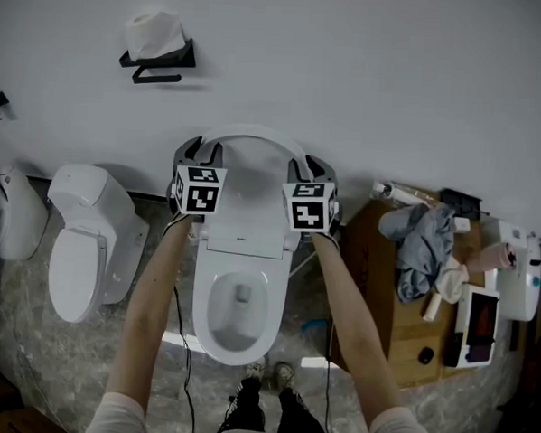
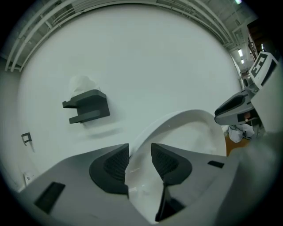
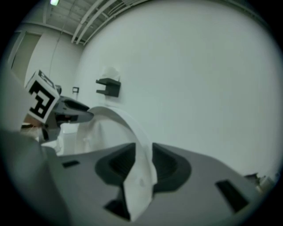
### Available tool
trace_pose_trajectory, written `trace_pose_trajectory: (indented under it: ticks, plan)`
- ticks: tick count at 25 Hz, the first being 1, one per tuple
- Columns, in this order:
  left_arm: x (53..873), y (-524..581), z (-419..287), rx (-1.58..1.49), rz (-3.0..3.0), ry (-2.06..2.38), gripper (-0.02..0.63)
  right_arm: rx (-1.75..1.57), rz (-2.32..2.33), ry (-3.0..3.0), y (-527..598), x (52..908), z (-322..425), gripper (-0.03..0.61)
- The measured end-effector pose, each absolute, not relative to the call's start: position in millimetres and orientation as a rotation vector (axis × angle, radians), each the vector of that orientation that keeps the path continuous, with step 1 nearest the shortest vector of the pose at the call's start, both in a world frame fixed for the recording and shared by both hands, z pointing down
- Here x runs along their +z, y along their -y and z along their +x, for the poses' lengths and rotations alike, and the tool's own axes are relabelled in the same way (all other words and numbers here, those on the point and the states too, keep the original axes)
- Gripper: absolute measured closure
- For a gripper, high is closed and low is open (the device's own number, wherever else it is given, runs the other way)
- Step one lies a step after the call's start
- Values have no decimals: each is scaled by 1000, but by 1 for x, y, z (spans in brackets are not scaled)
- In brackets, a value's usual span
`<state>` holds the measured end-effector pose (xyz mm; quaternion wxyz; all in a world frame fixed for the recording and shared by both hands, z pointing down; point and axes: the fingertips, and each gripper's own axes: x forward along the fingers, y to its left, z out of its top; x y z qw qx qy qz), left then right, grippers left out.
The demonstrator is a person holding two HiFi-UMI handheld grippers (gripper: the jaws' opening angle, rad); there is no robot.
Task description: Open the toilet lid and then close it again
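A: While the white oval plastic toilet lid [image 1: 246, 165] is standing upright against the wall [image 1: 368, 80], which step is running?
B: Closing, I judge. Left gripper [image 2: 139, 161] and right gripper [image 3: 143, 161] are clamping its side rims; next calls for swinging it down evenly.

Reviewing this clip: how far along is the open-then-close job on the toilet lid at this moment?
Done: the toilet lid stands raised, with the bowl exposed. In hand: the left gripper and the right gripper each clamp one side edge of the lid, and its rim fills the gap between each pair of jaws. Left: lowering the lid onto the seat and letting go.
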<state>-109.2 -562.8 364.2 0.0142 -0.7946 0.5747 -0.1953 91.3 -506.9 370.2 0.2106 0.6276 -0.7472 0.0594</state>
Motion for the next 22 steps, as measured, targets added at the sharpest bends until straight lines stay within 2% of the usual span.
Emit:
trace_pose_trajectory:
  ticks: [5,9,22]
  plan:
    - [365,570,-110,-644,-2486,-1778,446,195,1763,2033,513,376,99,469]
    - [366,571,-115,-669,-2494,-1770,505,183,1749,1984,514,385,100,509]
    - [364,548,-119,-614,-2560,-1739,508,143,1764,1981,494,386,99,520]
